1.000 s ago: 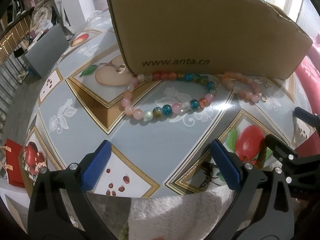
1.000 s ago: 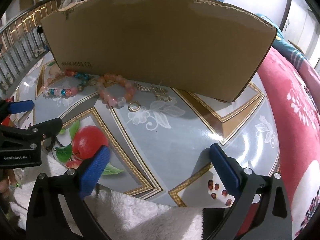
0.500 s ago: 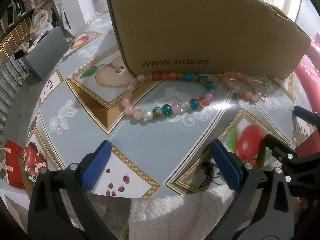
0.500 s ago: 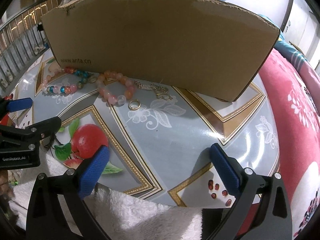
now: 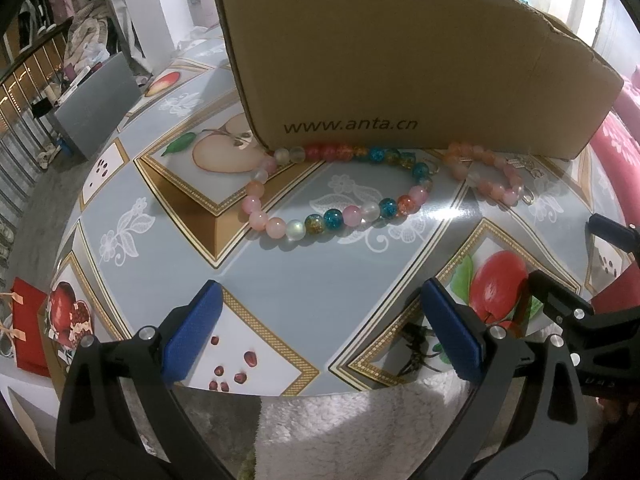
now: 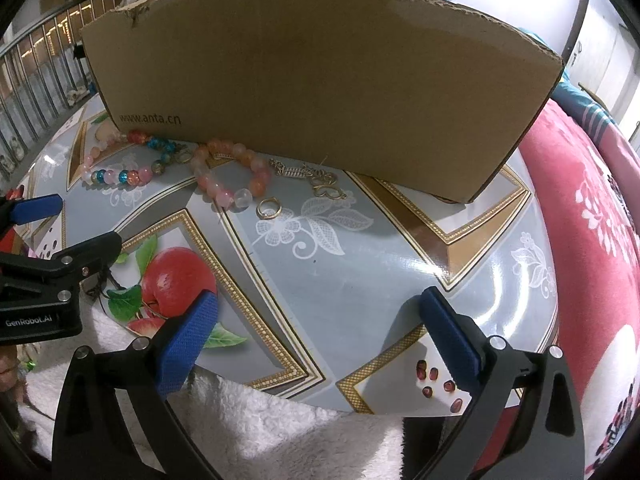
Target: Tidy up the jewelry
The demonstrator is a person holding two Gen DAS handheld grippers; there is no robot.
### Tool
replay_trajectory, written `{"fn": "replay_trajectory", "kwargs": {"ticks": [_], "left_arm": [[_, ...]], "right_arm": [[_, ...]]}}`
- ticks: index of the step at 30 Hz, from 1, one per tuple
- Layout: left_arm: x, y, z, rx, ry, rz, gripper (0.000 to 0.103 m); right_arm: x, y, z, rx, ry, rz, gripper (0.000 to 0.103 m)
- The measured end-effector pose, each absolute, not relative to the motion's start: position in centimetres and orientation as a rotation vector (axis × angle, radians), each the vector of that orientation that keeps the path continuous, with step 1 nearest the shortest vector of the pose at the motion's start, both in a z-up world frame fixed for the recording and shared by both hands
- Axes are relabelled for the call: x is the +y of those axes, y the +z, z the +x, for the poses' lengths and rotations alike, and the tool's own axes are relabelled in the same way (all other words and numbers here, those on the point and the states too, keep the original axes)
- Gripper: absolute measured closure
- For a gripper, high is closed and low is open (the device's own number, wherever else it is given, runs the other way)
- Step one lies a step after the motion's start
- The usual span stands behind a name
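Observation:
Against the front wall of a cardboard box (image 5: 400, 60) (image 6: 320, 80) lies a loop of pink, blue and orange beads (image 5: 333, 218) (image 6: 120, 176). To its right lie a smaller orange-pink bead bracelet (image 5: 498, 190) (image 6: 224, 196), a gold ring (image 6: 269, 209) and a gold chain with a pendant (image 6: 320, 180). My left gripper (image 5: 320, 304) (image 6: 64, 228) hovers open near the table's front edge, well short of the beads. The right gripper (image 6: 320, 306) (image 5: 580, 260) is open and holds nothing, a little short of the ring.
The table (image 6: 360, 272) has a glossy fruit-print cover. A white fluffy cloth (image 6: 260, 432) hangs at its near edge, with a small dark tangled item (image 5: 416, 344) just above. A red bedspread (image 6: 592, 220) lies right. A grey panel (image 5: 96, 104) and red bag (image 5: 28, 328) are left.
The right wrist view has shifted slightly, showing more of the box's printed left end. The left gripper has barely moved. No jewelry was touched.

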State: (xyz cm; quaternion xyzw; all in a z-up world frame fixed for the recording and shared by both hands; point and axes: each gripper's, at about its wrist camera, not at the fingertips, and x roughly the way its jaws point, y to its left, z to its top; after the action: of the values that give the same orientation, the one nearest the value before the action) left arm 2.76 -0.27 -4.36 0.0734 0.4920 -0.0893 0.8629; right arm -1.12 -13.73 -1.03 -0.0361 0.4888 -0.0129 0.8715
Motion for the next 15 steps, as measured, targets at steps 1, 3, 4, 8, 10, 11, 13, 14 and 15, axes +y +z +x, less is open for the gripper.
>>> {"fn": "replay_trajectory", "kwargs": {"ticks": [1, 3, 4, 8, 10, 11, 13, 14, 15], "left_arm": [[-0.3, -4.3, 2.7, 1.029, -0.19, 0.157, 0.007], [-0.2, -4.3, 2.7, 1.025, -0.195, 0.16, 0.007], [-0.2, -4.3, 2.7, 1.023, -0.198, 0.161, 0.007], [-0.1, -4.0, 2.8, 1.017, -0.219, 0.17, 0.007], [0.0, -3.6, 2.7, 0.995, -0.228, 0.167, 0.007], [0.2, -3.4, 2.6, 0.982, -0.23, 0.165, 0.007], [0.7, -2.6, 2.3, 0.94, -0.245, 0.144, 0.007], [1.0, -2.1, 2.2, 0.915, -0.25, 0.133, 0.007], [1.3, -1.7, 2.1, 0.895, -0.253, 0.126, 0.007]], "right_arm": [[-13.8, -1.0, -1.1, 1.023, -0.027, -0.075, 0.005], [-13.9, -1.0, -1.1, 1.022, -0.026, -0.073, 0.005], [-13.9, -1.0, -1.1, 1.02, -0.025, -0.071, 0.005], [-14.2, -1.0, -1.2, 1.014, -0.017, -0.06, 0.005], [-14.6, -0.8, -1.4, 1.001, 0.005, -0.043, 0.005], [-14.9, -0.7, -1.4, 0.998, 0.018, -0.034, 0.005], [-15.5, -0.4, -1.4, 0.997, 0.044, -0.01, 0.006], [-15.8, -0.2, -1.4, 0.997, 0.048, 0.007, 0.006], [-16.2, 0.2, -1.6, 0.979, 0.063, 0.033, 0.006]]}}
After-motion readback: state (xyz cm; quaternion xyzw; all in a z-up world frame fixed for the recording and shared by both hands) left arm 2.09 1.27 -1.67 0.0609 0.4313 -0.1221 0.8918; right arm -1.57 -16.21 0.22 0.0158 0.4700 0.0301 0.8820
